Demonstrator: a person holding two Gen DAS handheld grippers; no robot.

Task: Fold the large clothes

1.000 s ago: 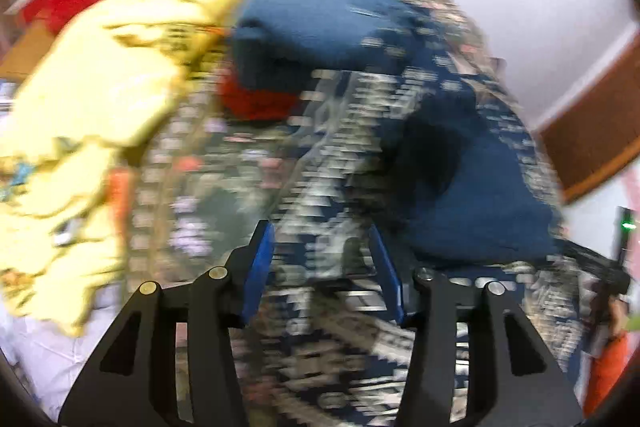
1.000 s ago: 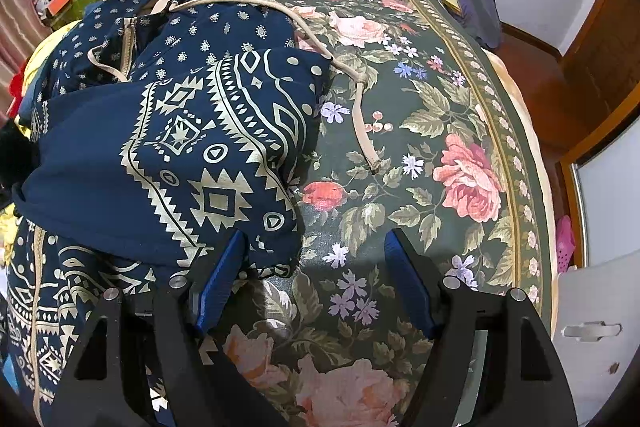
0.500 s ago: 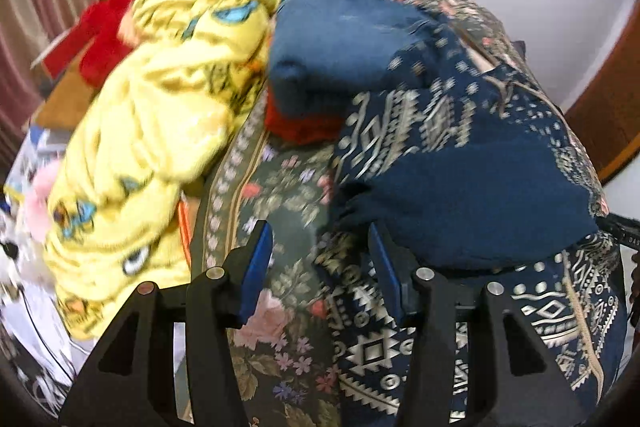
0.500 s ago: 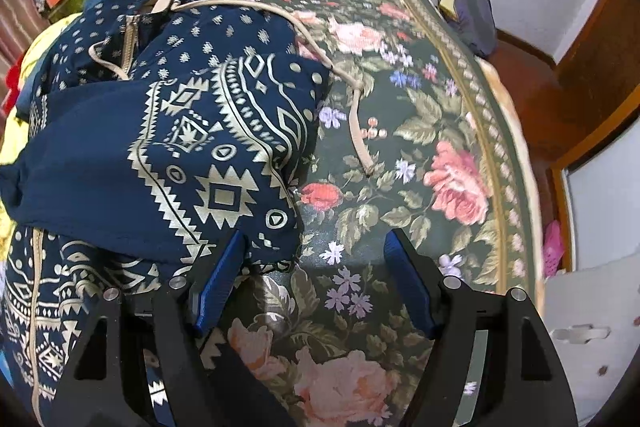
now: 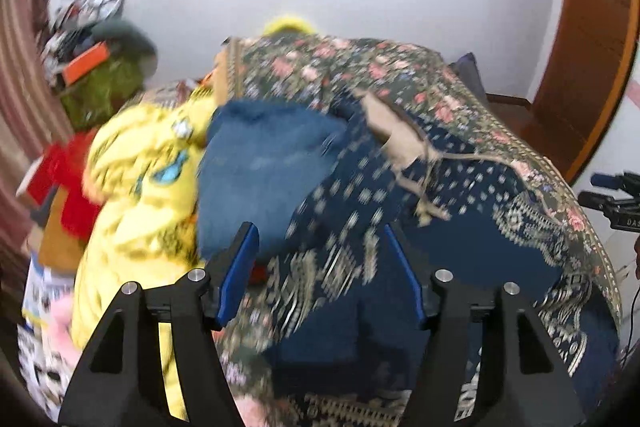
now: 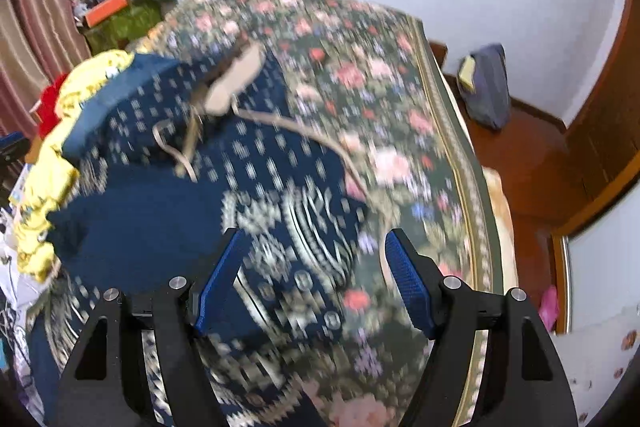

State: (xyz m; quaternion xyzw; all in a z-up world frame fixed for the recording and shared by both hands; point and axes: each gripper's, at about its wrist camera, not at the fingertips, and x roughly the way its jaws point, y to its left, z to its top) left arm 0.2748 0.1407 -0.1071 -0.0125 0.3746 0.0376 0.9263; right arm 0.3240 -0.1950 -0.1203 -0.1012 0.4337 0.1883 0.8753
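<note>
Finding the navy patterned garment (image 6: pixel 208 219) half-folded on the floral bedspread (image 6: pixel 400 131); left gripper (image 5: pixel 320 271), jaws just widened, and right gripper (image 6: pixel 314 279) both gape empty. Recommend pinching opposite hems evenly.

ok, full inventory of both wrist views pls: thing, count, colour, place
patterned navy garment: 1, navy with cream print and tan drawstring, on the bed's left half
floral bedspread: 1, dark green with pink roses, covers the bed
yellow printed cloth: 1, yellow, left bed edge
plain blue cloth: 1, mid blue, between the yellow cloth and the garment
red fabric: 1, far left
grey bag: 1, floor by the far wall
wooden door: 1, brown, right
left gripper: blue pads, open, nothing held
right gripper: blue pads, open, nothing held
</note>
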